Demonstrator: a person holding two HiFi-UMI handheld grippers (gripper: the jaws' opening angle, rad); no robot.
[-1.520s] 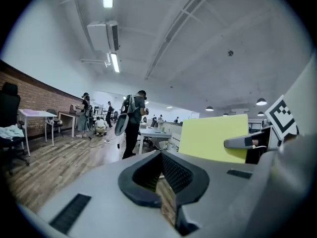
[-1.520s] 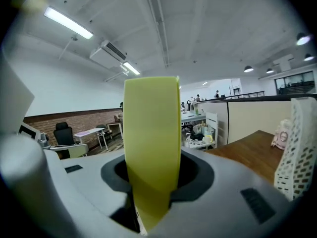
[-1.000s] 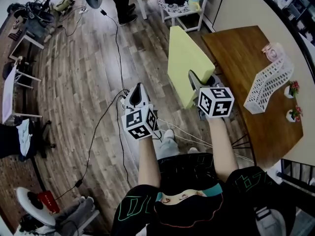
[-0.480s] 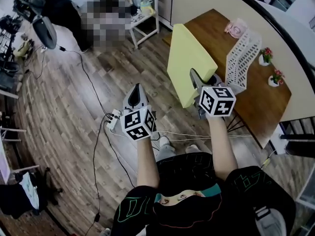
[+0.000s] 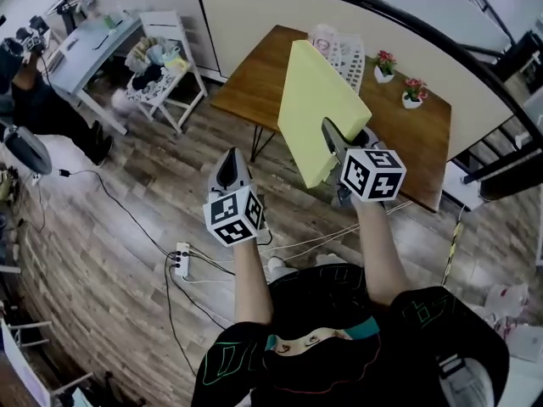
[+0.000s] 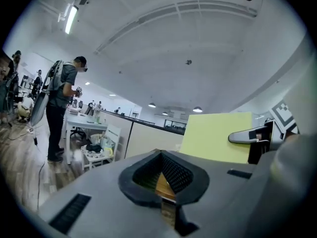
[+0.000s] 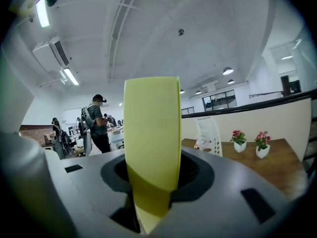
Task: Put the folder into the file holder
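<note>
Folder (image 5: 314, 113) swung toward table (image 5: 254, 87), arms (image 5: 252, 287) outstretched

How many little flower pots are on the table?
2. One flower pot stands at the table's back edge, beside the white file holder; the other is just right of it. The yellow folder may hide more.

An open-plan office workroom: low partition walls (image 5: 254, 15), a grey desk (image 5: 93, 41), strip ceiling lights (image 7: 42, 9), a power strip (image 5: 181, 259) on the wood floor (image 5: 102, 227)
</note>
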